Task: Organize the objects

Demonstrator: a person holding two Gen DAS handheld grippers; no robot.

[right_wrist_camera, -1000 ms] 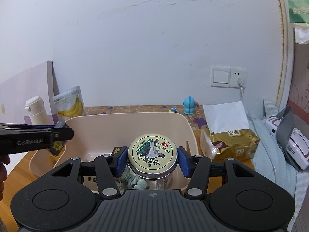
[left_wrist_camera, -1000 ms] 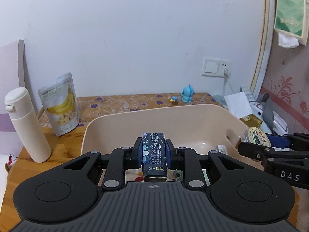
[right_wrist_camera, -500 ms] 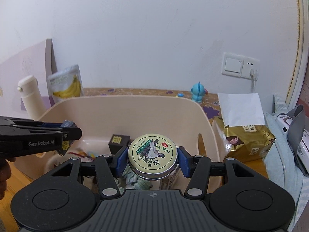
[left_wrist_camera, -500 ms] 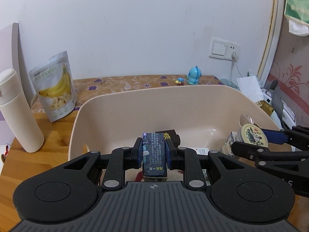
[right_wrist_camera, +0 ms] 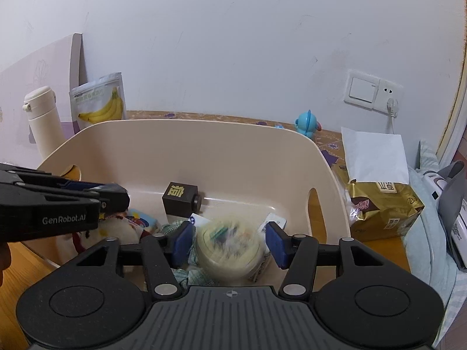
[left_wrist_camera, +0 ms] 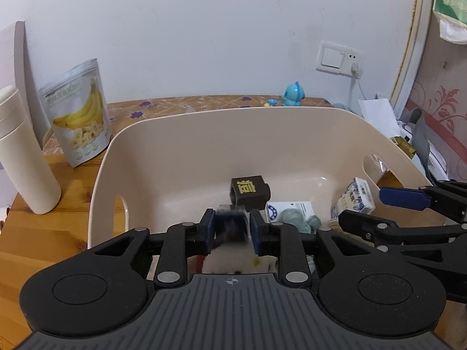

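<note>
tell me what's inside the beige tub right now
Inside the beige tub: a dark cube with a gold character, small white cartons, a teal cloth, a plush toy and a blurred round tin. The claws cover the near floor.

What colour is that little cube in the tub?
Dark brown cube with a gold character, clearest in the left wrist view.

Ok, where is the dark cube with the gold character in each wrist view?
Left wrist: the dark cube sits on the floor of the beige tub, centre frame, just beyond the left claw.
Right wrist: the cube lies left of centre, beyond the right claw.
Shared landmark: the blue toy figure behind the tub's far rim.
</note>
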